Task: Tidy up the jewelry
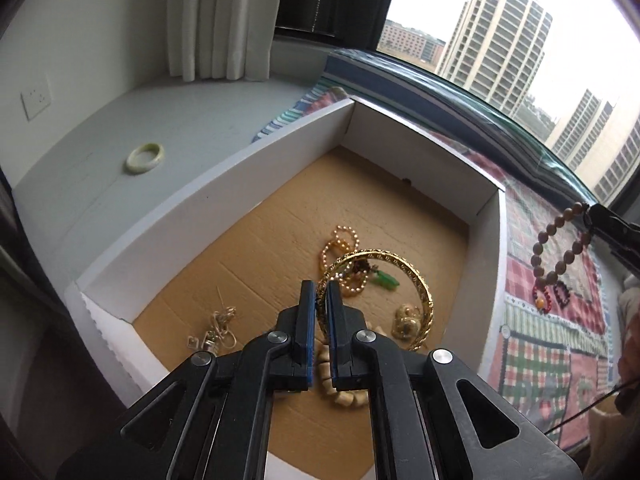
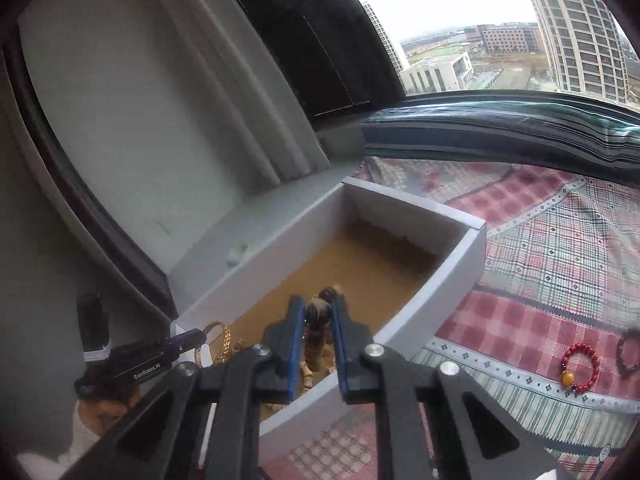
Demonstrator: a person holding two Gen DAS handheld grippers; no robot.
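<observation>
A white box point(image 1: 224, 196) with a brown cardboard floor holds a pearl strand point(image 1: 340, 246), a green pendant point(image 1: 386, 280), a gold charm point(image 1: 408, 322), a thin chain point(image 1: 218, 326) and cream beads point(image 1: 340, 390). My left gripper point(image 1: 321, 292) is shut on a gold bangle point(image 1: 416, 280) just above the box floor. My right gripper point(image 2: 318, 312) is shut on a brown bead bracelet point(image 1: 560, 248), which hangs in the air over the box's right wall point(image 2: 436, 292). The left gripper also shows in the right wrist view point(image 2: 188, 338).
A pale green jade bangle point(image 1: 145, 157) lies on the white sill left of the box. A red bead bracelet point(image 2: 580, 368) and a dark bracelet point(image 2: 626, 352) lie on the plaid cloth point(image 2: 552, 248) to the right. Window and curtain stand behind.
</observation>
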